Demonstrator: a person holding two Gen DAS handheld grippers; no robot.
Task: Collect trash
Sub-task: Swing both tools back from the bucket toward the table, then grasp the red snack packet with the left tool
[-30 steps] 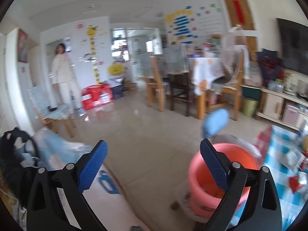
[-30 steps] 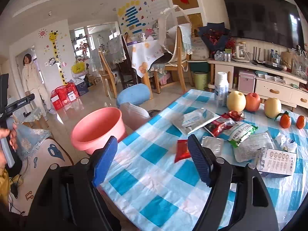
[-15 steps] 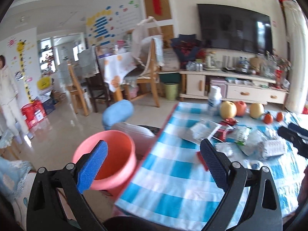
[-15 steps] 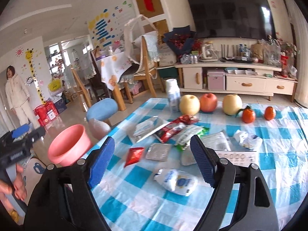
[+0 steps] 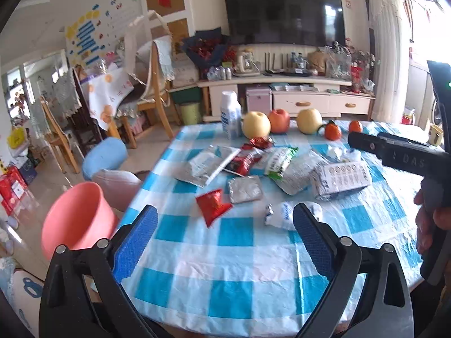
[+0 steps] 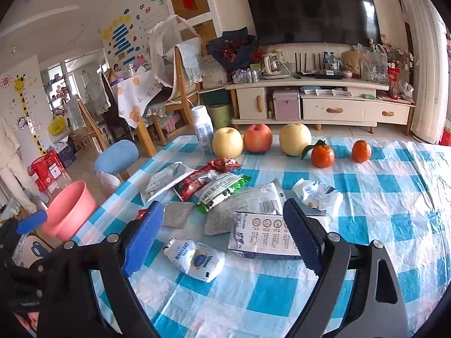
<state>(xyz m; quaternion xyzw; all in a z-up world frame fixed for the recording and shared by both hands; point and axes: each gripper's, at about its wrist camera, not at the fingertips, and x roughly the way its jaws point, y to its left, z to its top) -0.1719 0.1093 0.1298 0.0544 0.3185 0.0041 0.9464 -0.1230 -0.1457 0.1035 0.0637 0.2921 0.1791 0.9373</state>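
Several wrappers lie on the blue-checked tablecloth: a red packet, a silver pouch, a crumpled white wrapper, a white carton, and green-white and red wrappers. A pink bucket stands on the floor left of the table. My left gripper is open and empty above the near table edge. My right gripper is open and empty above the white wrapper and carton.
Two pale pears, a red apple, two oranges and a white bottle line the far table edge. A blue stool and wooden chairs stand left. A TV cabinet is behind.
Both grippers swung right from the room and bucket toward the table. The wrappers are now in front of both, closer than before. Both stay open.
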